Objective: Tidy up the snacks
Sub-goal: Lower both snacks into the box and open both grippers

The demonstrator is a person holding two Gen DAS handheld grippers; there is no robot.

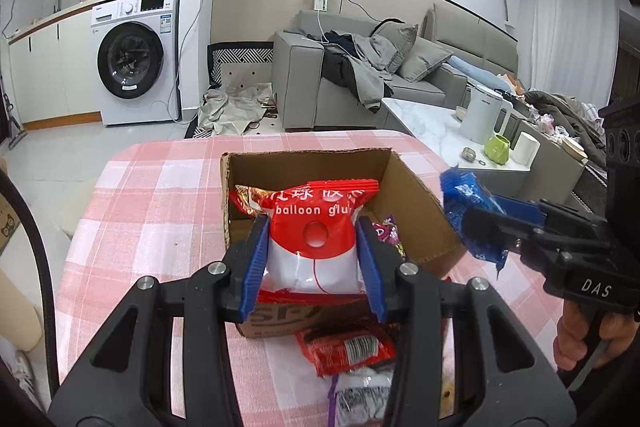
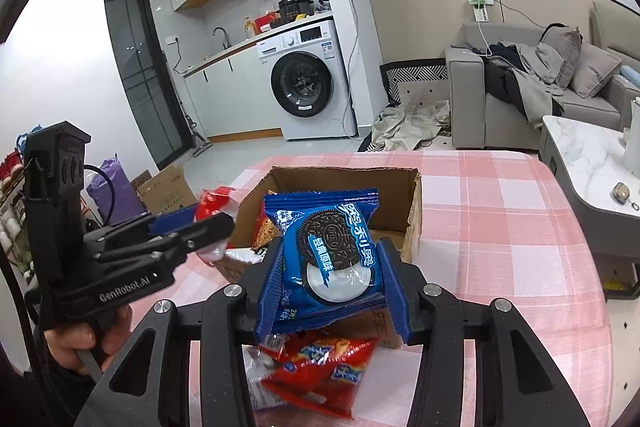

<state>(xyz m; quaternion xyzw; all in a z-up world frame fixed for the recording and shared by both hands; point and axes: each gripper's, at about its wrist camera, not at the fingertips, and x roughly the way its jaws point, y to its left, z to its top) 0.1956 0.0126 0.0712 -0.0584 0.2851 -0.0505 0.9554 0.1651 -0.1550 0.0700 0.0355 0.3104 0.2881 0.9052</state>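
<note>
My left gripper (image 1: 314, 255) is shut on a red and white packet marked "balloon glue" (image 1: 316, 239) and holds it over the near edge of an open cardboard box (image 1: 412, 187). My right gripper (image 2: 332, 275) is shut on a blue Oreo packet (image 2: 332, 247), held above the same box (image 2: 400, 199). The right gripper with its blue packet (image 1: 472, 215) shows at the box's right side in the left wrist view. The left gripper (image 2: 200, 227) shows at the left in the right wrist view. Several snack packets (image 1: 248, 201) lie inside the box.
The box stands on a table with a pink checked cloth (image 1: 160, 187). A red snack packet (image 1: 348, 347) and a red and blue one (image 2: 320, 375) lie on the cloth in front of the box. A marble side table (image 1: 424, 123) with a kettle stands to the right.
</note>
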